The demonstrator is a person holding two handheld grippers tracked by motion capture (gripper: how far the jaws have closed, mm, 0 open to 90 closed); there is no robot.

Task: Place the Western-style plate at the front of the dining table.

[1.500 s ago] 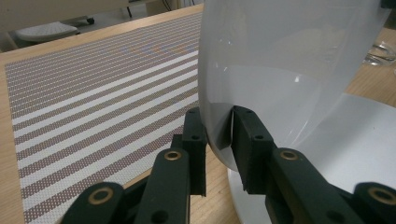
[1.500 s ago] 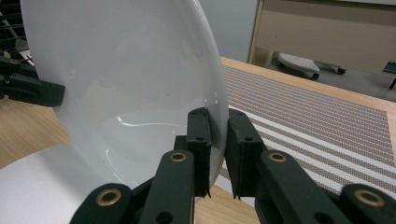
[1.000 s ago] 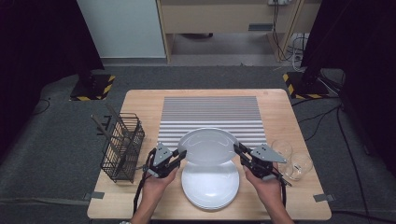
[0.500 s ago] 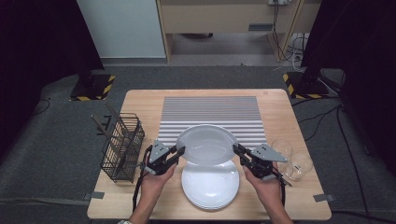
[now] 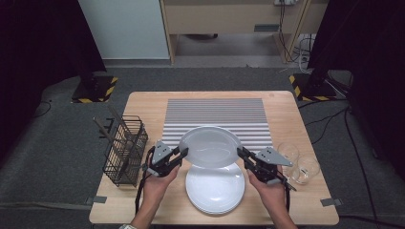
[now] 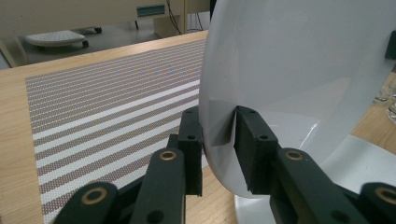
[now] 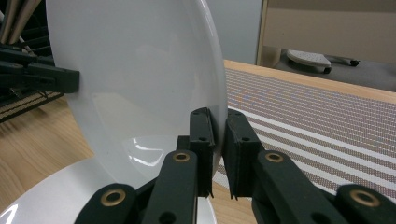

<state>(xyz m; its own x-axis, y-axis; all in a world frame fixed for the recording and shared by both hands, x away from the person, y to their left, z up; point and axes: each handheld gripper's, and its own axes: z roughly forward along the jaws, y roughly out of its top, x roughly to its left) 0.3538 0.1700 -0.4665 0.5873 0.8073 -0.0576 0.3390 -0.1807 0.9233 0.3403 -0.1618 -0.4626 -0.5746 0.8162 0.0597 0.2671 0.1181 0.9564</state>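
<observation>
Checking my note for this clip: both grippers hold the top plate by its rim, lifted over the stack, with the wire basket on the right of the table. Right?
Not quite. The wire basket stands on the left of the table, as the high view shows. The left gripper and right gripper do hold the top plate above the stack.

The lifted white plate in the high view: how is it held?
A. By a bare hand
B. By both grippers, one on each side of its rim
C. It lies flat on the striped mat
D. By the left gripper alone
B: the left gripper and the right gripper clamp opposite edges of the lifted plate, above the stack of plates.
</observation>
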